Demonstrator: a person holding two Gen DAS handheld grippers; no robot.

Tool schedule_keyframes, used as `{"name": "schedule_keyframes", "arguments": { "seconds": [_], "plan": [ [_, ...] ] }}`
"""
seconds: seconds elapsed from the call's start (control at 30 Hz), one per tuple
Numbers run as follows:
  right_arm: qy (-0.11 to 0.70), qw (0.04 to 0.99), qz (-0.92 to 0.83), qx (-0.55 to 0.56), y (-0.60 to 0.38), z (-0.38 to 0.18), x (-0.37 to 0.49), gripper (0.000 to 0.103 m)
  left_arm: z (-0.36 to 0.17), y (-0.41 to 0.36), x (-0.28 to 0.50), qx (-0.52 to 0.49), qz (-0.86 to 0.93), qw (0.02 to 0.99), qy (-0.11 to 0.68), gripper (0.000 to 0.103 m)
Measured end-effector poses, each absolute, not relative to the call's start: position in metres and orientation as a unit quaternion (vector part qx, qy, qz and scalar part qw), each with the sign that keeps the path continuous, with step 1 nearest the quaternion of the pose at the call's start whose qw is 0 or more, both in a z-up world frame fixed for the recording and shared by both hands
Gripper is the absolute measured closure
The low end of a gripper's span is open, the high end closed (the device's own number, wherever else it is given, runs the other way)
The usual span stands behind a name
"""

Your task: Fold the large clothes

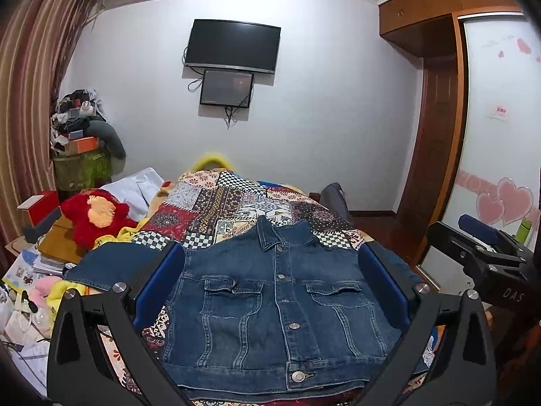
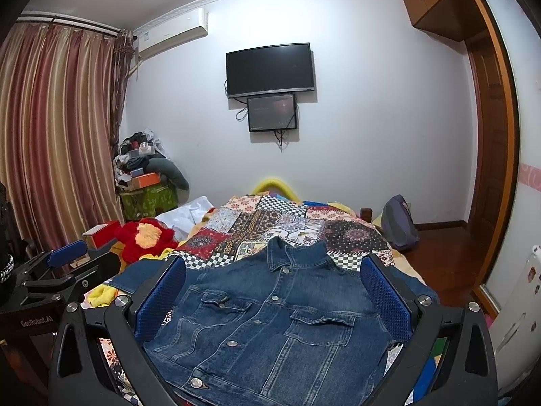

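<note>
1. Left wrist view: the left gripper (image 1: 270,264) is spread wide, holding nothing, above the denim jacket (image 1: 277,304), which lies buttoned and face up on the patchwork quilt (image 1: 236,203).
2. Right wrist view: the right gripper (image 2: 272,275) is likewise wide apart and empty over the jacket (image 2: 270,321); the left gripper (image 2: 67,257) shows at the left edge.
</note>
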State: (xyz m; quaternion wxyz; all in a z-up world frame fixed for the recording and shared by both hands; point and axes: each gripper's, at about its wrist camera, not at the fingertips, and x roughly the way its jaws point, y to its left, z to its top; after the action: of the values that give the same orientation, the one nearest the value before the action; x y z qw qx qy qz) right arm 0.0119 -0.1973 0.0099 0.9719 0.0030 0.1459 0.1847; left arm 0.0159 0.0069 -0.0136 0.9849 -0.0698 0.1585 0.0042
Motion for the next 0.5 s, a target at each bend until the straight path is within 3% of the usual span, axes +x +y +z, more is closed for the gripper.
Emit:
{"name": "schedule_keyframes", "arguments": {
  "seconds": [0.5],
  "plan": [
    [0.147, 0.971, 0.186, 0.008, -0.2003, 0.0075, 0.0157, 0.0, -0.0139, 0.0073, 0.017, -0.072, 0.005, 0.984, 0.163, 0.0]
  ]
}}
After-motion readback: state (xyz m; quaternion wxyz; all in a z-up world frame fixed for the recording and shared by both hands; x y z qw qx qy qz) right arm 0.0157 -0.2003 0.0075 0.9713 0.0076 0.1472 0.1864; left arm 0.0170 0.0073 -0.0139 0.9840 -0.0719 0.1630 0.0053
